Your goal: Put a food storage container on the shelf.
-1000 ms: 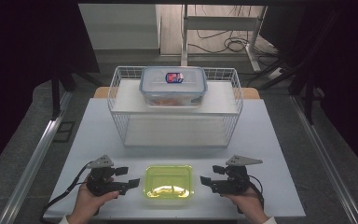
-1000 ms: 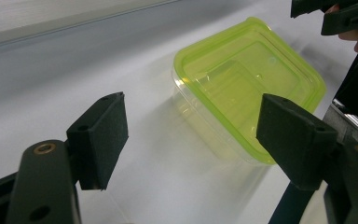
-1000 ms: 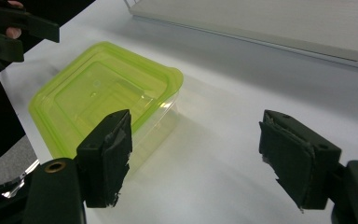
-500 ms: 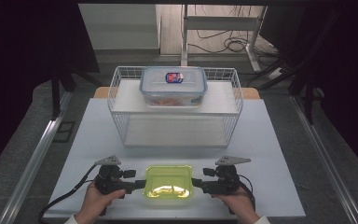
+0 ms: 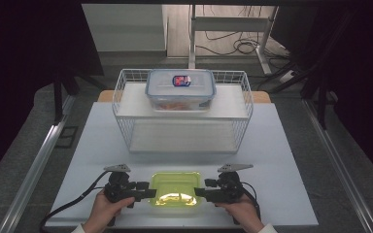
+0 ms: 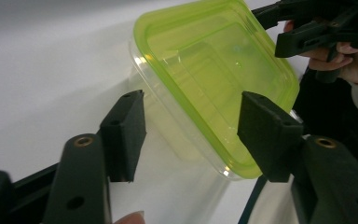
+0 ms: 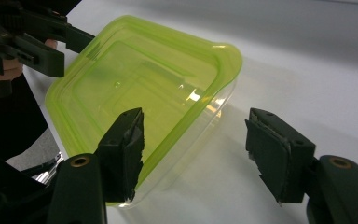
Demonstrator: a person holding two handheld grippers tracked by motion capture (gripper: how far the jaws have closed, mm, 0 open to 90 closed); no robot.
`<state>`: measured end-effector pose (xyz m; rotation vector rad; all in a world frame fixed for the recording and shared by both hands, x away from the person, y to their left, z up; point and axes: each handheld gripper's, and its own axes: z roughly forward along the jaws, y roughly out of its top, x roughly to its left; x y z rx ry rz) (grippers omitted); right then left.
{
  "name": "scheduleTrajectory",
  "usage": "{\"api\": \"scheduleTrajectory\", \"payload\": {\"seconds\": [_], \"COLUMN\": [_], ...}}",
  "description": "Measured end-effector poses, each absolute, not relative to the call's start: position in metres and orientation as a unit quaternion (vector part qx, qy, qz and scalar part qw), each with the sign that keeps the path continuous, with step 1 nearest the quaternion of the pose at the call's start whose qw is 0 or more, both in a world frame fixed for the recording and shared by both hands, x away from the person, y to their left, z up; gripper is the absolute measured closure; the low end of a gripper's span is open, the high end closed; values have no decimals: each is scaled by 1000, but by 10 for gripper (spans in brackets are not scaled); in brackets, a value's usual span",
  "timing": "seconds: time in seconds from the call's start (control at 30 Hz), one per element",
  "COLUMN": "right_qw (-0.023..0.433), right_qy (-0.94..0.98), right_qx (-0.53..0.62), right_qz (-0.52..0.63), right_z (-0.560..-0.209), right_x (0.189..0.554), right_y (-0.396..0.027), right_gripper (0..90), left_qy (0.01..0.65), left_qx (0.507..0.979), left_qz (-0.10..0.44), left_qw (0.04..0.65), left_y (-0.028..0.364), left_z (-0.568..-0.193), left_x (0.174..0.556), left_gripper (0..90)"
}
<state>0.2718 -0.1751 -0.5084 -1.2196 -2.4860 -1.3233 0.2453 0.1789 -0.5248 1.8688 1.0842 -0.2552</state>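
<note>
Bench (image 5: 281, 145), white and matte, with a wire basket (image 5: 126, 116) at the far side bearing a lidded clear box (image 5: 180, 90); near edge holds a green-lidded container (image 5: 176, 189).

Left gripper (image 5: 143, 192) and right gripper (image 5: 201, 193) flank the container, fingers parted and just closing in, pads not yet pressing. Step: bracketing both short sides. Next move likely calls for an even squeeze below the glossy rounded lid rim; the thin clear plastic walls may flex.
</note>
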Motion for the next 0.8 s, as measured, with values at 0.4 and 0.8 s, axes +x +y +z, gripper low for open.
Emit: {"api": "scheduleTrajectory", "payload": {"seconds": [0.4,0.8], "right_qw": [63,66], "right_qy": [-810,-796], "right_qx": [-391,-396], "right_qz": [-433,-453], "right_z": [-512,-506], "right_x": [272,268], "right_y": [-171,-176], "right_gripper": [573,681], "left_qy": [442,428], "left_qx": [758,752], "left_qz": [-123,-105], "left_qw": [464,489], "left_y": [176,180], "left_z": [-529,-521], "left_x": [247,240], "left_gripper": [638,719]}}
